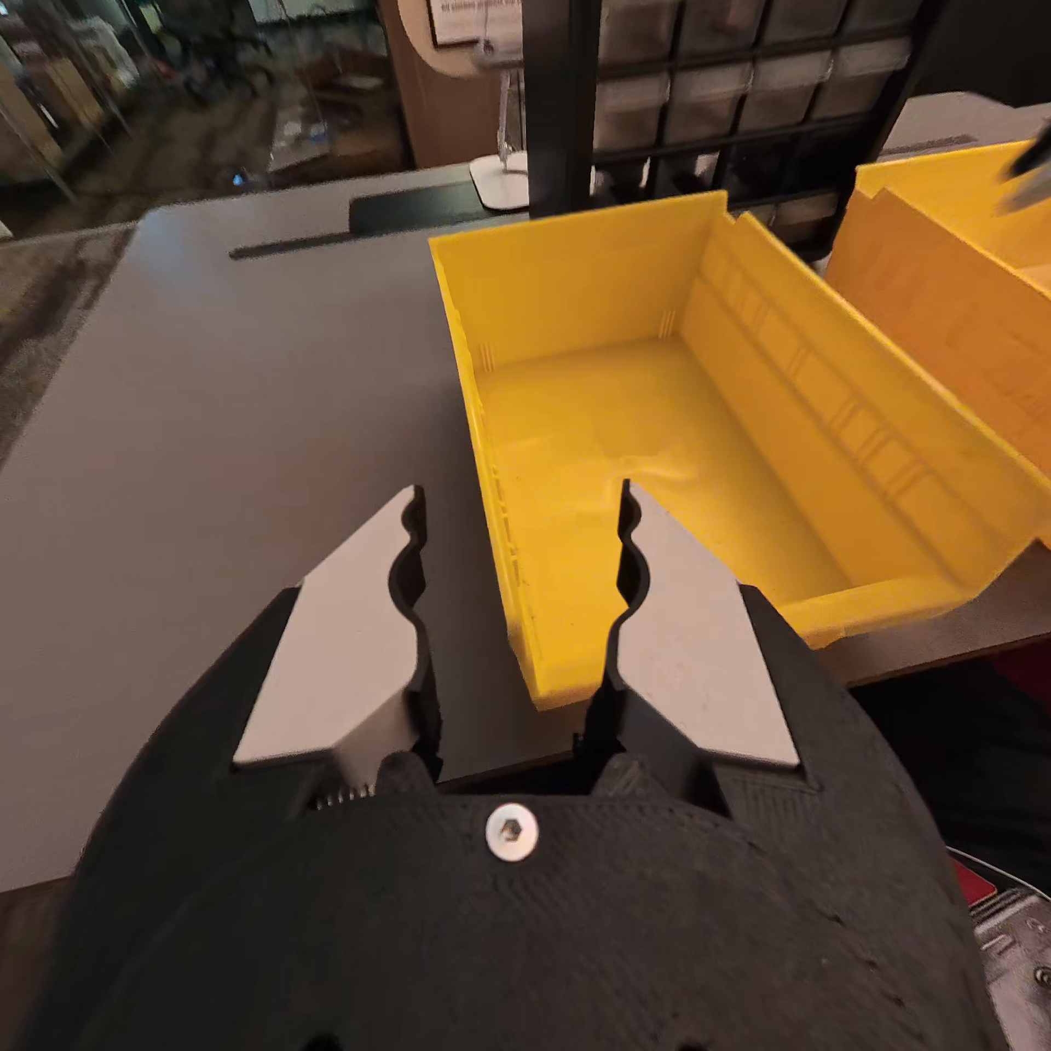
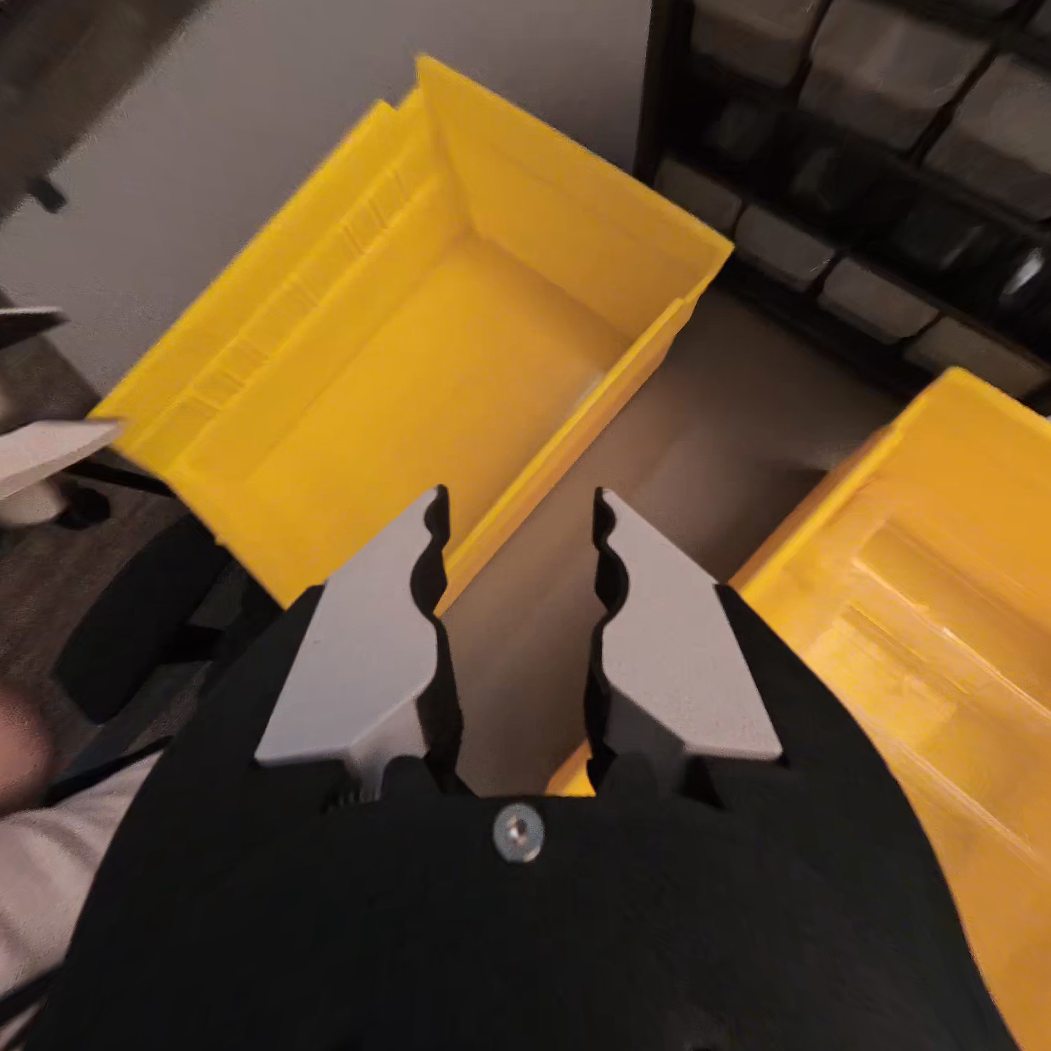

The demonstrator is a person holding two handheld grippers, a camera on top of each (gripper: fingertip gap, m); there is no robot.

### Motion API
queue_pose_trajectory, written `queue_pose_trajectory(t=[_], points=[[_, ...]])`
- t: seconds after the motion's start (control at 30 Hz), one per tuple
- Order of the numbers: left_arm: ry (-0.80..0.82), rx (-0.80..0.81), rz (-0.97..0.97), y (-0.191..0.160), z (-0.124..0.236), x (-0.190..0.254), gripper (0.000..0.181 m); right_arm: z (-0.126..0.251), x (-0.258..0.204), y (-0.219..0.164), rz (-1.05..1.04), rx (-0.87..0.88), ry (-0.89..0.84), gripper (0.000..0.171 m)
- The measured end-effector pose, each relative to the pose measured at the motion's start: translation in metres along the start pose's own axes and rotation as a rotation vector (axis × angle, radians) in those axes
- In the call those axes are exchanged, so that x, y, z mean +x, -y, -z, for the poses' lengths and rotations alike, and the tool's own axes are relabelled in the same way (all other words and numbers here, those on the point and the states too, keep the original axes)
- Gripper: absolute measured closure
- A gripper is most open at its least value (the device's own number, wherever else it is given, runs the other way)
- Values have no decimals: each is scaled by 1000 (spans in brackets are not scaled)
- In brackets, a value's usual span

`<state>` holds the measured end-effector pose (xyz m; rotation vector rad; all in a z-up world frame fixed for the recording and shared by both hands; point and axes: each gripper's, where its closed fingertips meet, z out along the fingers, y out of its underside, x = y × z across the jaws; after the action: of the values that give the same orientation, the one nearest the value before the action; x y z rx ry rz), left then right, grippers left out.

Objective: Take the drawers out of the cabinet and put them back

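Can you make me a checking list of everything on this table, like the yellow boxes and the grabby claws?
Surface: grey table, mostly bare.
Job's things: two yellow drawers out on the table, the left drawer empty, the right drawer apart from it; black cabinet behind, its small grey drawers in.
Clutter: white stand base beside the cabinet.
Grippers: left gripper open, straddling the left drawer's side wall; right gripper open, over the gap between the drawers, holding nothing.
Cables: nothing seen.
Surroundings: dim, blurred room beyond the table.
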<state>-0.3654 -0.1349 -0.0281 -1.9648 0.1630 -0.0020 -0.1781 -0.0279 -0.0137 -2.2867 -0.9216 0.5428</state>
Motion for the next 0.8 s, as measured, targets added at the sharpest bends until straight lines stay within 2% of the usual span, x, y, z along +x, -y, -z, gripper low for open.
queue_pose_trajectory(t=[0.07, 0.23, 0.27, 0.33, 0.47, 0.5, 0.57, 0.63, 0.8], points=[[7, 32, -11, 8, 13, -1, 115, -35, 12, -5, -38, -142, -47, 124], [-5, 88, -15, 16, 33, -2, 119, -88, 13, -26, -116, -341, -25, 110], [-7, 89, -18, 15, 35, -3, 121, -93, 16, -29, -134, -371, -30, 102], [-5, 78, -18, 13, 36, -7, 122, -97, 19, -30, -180, -408, -14, 117], [2, 68, -26, 11, 40, -13, 124, -100, 49, -38, -145, -506, -164, 155], [4, 77, -27, 13, 42, -13, 125, -102, 55, -44, -138, -549, -191, 159], [2, 90, -31, 14, 46, -11, 129, -106, 54, -61, -178, -642, -164, 162], [5, 87, -41, 14, 47, -10, 130, -108, 53, -57, -214, -625, -128, 171], [13, 118, -42, 27, 55, -9, 130, -112, 44, -47, -205, -645, -35, 168]])
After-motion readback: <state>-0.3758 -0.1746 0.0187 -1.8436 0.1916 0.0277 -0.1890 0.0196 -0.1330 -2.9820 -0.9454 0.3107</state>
